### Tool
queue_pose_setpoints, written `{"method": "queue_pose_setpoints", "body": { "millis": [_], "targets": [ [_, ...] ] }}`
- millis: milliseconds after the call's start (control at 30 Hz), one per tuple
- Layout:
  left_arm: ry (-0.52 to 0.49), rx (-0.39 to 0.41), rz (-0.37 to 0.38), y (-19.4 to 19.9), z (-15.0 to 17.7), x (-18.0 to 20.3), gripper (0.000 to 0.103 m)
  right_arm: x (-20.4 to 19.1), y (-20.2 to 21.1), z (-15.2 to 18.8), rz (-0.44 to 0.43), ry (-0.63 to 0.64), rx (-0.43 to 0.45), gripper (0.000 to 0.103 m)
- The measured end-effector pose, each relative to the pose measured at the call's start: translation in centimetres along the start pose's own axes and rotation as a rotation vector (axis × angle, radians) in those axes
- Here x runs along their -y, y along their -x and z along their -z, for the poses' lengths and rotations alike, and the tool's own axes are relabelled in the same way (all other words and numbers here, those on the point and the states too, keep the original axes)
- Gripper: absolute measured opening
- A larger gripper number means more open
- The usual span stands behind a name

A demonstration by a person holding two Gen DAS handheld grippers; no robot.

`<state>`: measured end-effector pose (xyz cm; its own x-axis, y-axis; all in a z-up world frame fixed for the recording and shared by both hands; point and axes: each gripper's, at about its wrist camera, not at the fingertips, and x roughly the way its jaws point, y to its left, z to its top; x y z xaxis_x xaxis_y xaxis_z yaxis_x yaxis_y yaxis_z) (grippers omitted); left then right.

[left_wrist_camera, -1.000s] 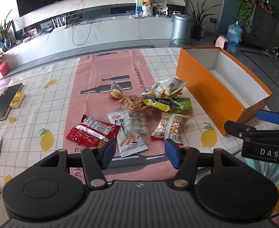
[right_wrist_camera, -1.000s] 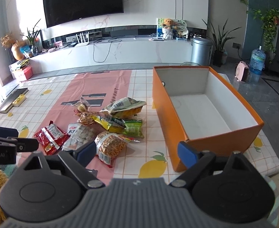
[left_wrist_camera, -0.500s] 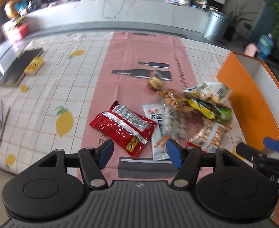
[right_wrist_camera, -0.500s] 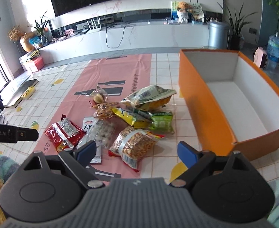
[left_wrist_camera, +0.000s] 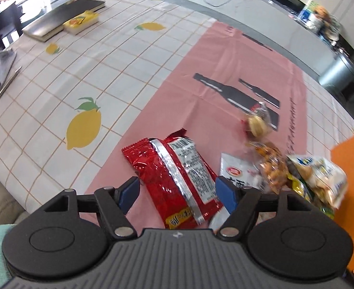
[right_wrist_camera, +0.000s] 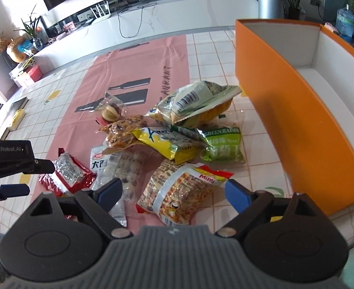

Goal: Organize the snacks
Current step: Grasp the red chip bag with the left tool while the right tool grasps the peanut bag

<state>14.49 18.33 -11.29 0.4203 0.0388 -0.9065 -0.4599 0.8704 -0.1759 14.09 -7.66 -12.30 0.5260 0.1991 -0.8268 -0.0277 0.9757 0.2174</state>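
Note:
Several snack packets lie in a pile on the pink mat. My left gripper point(left_wrist_camera: 178, 191) is open, its blue pads either side of the near end of a red packet point(left_wrist_camera: 174, 175); it also shows in the right wrist view point(right_wrist_camera: 67, 172). My right gripper point(right_wrist_camera: 173, 193) is open, just above a noodle-snack packet point(right_wrist_camera: 177, 192). Beyond it lie a green raisin bag point(right_wrist_camera: 222, 144), a yellow packet point(right_wrist_camera: 167, 142), a clear white-ball packet point(right_wrist_camera: 126, 168) and a pale green bag point(right_wrist_camera: 196, 101). The open orange box point(right_wrist_camera: 297, 120) stands empty at the right.
The left gripper's body point(right_wrist_camera: 8, 161) shows at the left edge of the right wrist view. A black book point(left_wrist_camera: 63, 18) and a yellow pack point(left_wrist_camera: 80, 21) lie at the table's far left. A metal rod point(left_wrist_camera: 1, 91) lies near the left edge. The lemon-print tablecloth point(left_wrist_camera: 85, 125) spreads left.
Both grippers have moved forward and down toward the pile. The left one now straddles the red packet; the right one has closed in on the noodle-snack packet. Both stay open.

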Motion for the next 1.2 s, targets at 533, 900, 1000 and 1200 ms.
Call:
{"method": "queue_pose_setpoints", "body": {
  "millis": [533,900,1000,1200],
  "targets": [
    [0.003,-0.044,-0.048,-4.1,-0.8,1.8,0.088,1.0,-4.1,-0.5,0.04,-0.029,-0.063,0.071],
    [-0.081,-0.064,-0.065,-5.3,-0.8,2.6,0.097,1.1,-4.1,-0.1,0.042,0.021,-0.058,0.067],
    [-0.081,-0.06,-0.058,-5.3,-0.7,2.6,0.097,1.0,-4.2,0.0,0.038,0.029,-0.055,0.064],
    [-0.09,-0.048,-0.016,-4.9,-0.6,2.2,0.084,1.2,-3.8,0.3,0.011,0.046,-0.052,0.05]
  ]
}}
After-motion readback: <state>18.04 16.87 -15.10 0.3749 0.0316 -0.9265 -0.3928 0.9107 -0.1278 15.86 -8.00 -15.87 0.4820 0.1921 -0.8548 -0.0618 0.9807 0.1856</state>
